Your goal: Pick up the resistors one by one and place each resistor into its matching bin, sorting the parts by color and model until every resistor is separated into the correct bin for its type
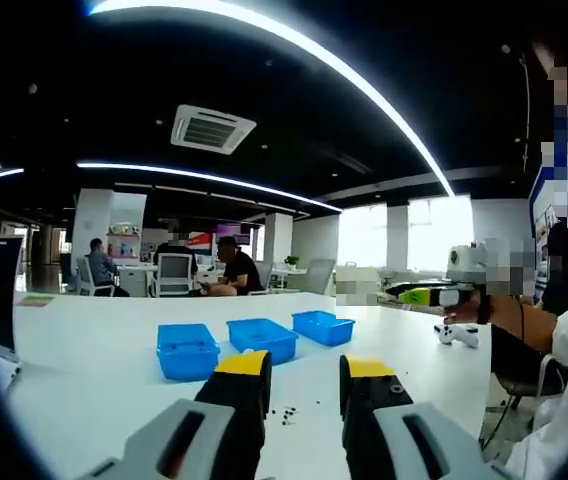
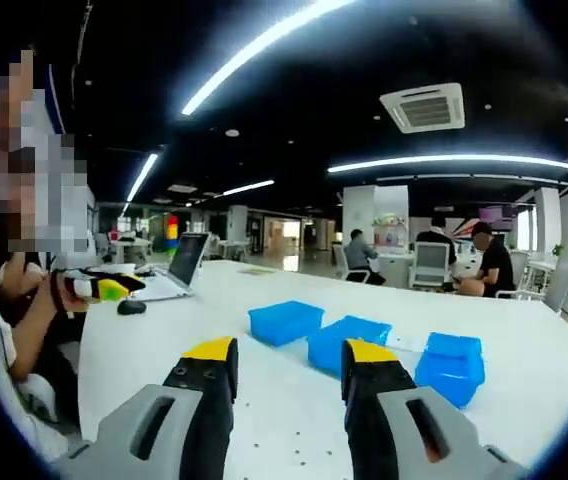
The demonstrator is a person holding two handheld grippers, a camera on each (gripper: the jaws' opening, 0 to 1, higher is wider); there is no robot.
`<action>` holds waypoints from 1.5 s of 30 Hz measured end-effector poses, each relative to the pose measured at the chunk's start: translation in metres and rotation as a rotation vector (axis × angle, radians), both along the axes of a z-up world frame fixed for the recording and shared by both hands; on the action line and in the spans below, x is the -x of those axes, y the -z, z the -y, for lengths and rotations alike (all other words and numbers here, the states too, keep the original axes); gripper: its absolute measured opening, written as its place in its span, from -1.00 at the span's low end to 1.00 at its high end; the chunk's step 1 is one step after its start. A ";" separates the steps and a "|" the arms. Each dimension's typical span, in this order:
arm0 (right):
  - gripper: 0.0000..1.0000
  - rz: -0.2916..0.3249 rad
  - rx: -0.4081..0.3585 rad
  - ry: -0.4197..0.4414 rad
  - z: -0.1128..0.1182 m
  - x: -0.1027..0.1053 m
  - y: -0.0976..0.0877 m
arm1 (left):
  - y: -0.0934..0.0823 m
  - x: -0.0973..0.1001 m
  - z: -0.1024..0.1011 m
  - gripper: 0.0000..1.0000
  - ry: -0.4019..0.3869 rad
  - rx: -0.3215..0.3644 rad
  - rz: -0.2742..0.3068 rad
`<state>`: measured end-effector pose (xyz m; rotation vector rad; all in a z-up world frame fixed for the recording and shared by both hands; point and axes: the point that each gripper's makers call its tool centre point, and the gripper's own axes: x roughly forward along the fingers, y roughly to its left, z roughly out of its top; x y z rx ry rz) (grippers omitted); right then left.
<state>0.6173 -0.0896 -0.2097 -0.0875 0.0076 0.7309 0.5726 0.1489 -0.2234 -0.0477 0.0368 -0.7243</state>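
Three blue bins stand in a row on the white table: left bin (image 1: 187, 350), middle bin (image 1: 262, 338), right bin (image 1: 323, 326). Several small dark resistors (image 1: 289, 412) lie scattered on the table in front of them, between my left gripper's jaws. My left gripper (image 1: 306, 385) hangs above the table, open and holding nothing. In the right gripper view the same bins (image 2: 285, 322) (image 2: 349, 343) (image 2: 451, 368) lie ahead and to the right. My right gripper (image 2: 289, 375) is open too, with nothing in it, above the bare tabletop.
A person (image 1: 564, 330) sits at the table's right end holding a green-and-yellow-tipped device (image 1: 424, 295), with a white controller (image 1: 457, 335) beside them. A person (image 2: 14, 300), a mouse (image 2: 131, 306) and a laptop (image 2: 186, 262) are at the left. People sit at far desks (image 1: 229, 272).
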 end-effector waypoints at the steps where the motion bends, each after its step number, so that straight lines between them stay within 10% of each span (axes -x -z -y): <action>1: -0.10 -0.002 0.012 -0.002 0.001 0.004 0.004 | 0.000 0.000 0.000 -0.41 0.000 0.000 -0.001; 20: -0.23 -0.150 0.021 0.079 0.021 0.002 0.027 | 0.002 -0.001 -0.001 -0.41 -0.005 0.001 -0.005; 34: -0.43 -0.307 0.353 -0.089 -0.072 -0.032 0.051 | -0.001 -0.002 -0.007 -0.41 -0.015 0.001 0.001; 45: -0.58 -0.535 0.454 -0.206 -0.145 -0.042 0.102 | -0.005 -0.003 -0.019 -0.42 -0.039 0.022 0.006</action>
